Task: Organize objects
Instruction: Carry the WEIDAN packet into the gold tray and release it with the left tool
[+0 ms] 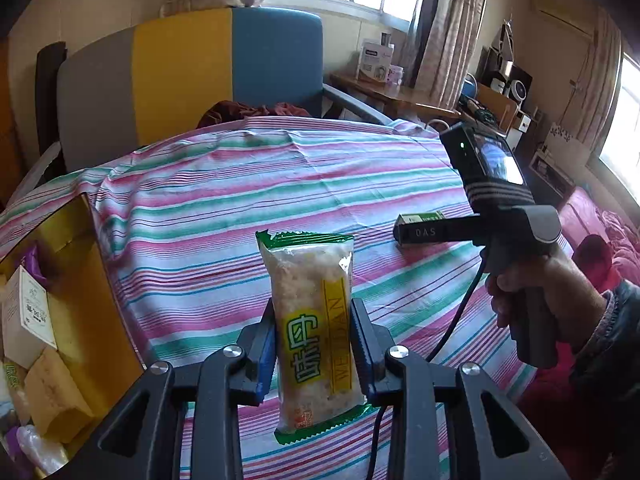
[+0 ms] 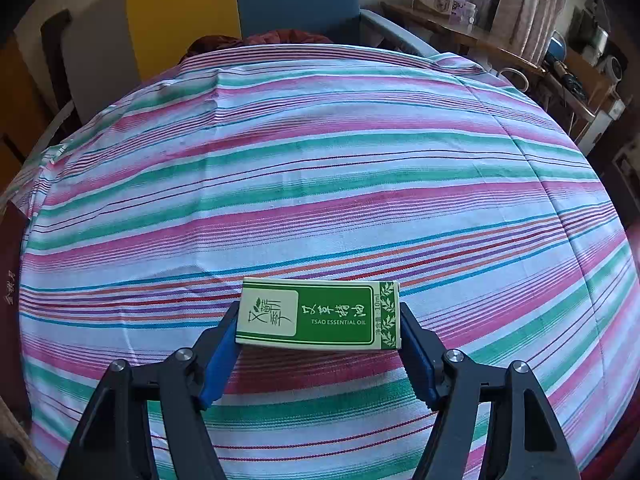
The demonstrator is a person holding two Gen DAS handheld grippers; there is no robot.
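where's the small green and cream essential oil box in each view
Left wrist view: green and cream essential oil box at right of centre, on the cloth, behind the right gripper's finger.
Right wrist view: lower centre, between the right gripper's fingers.
Shared landmark: striped pink, green and white cloth.

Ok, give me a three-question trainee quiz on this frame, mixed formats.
1. True or false: the left gripper is shut on the snack packet.
2. The green carton lies between the right gripper's fingers, on: A) the striped cloth; B) a chair; C) the open box.
3. Fill in: the carton reads "TSAO ESSENTIAL ___".

Key: 1 true; 2 A; 3 OIL.
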